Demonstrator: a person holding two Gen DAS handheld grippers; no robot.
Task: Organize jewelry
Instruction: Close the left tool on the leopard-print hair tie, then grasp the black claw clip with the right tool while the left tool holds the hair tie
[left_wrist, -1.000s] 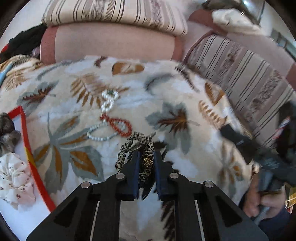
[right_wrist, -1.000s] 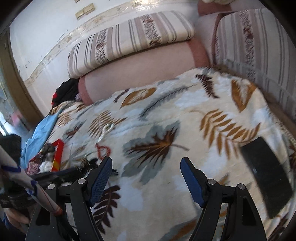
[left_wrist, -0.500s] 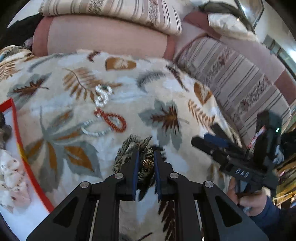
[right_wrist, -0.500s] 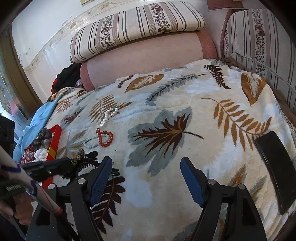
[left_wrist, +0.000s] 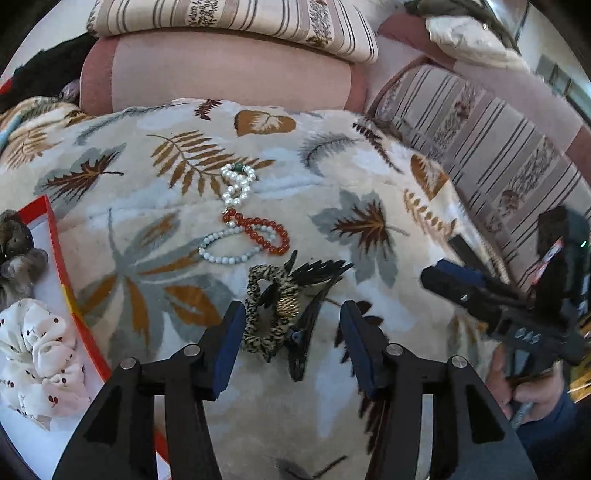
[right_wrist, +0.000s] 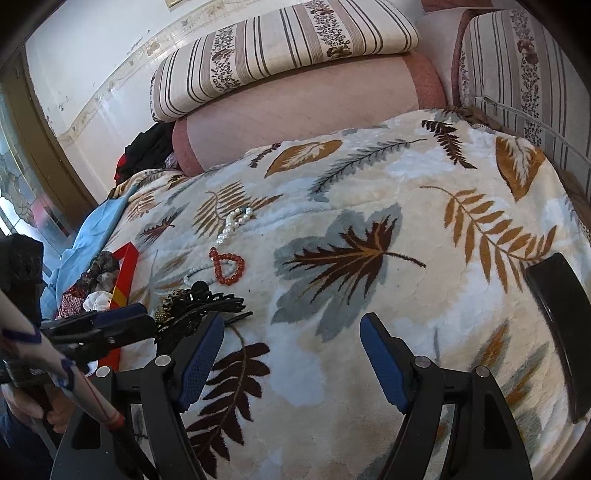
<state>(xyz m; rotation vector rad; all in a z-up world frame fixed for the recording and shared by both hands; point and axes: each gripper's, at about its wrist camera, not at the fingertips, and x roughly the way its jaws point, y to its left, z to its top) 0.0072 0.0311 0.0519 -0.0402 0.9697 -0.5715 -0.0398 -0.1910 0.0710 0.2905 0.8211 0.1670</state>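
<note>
**Letting go of the hair tie next to the beads**

Opening up right now, the left gripper has its blue jaws spread about halfway. The leopard-print hair tie lies between them on the leaf blanket, and the pads are not squeezing it. A black hair clip lies right against the hair tie, partly under it.

The hair tie is just on the near side of the red bead bracelet. A pale bead bracelet crosses the red one, and a white pearl bracelet lies just past it. A red-edged tray with scrunchies sits well off to the left of the red bracelet.

What could go wrong? A jaw could catch the fuzzy hair tie when it lifts and drag it into the beads. The clip could snag too and mess up the row.

The right gripper is wide open and holds nothing. It is on the right side of the red bracelet, over bare blanket.
</note>
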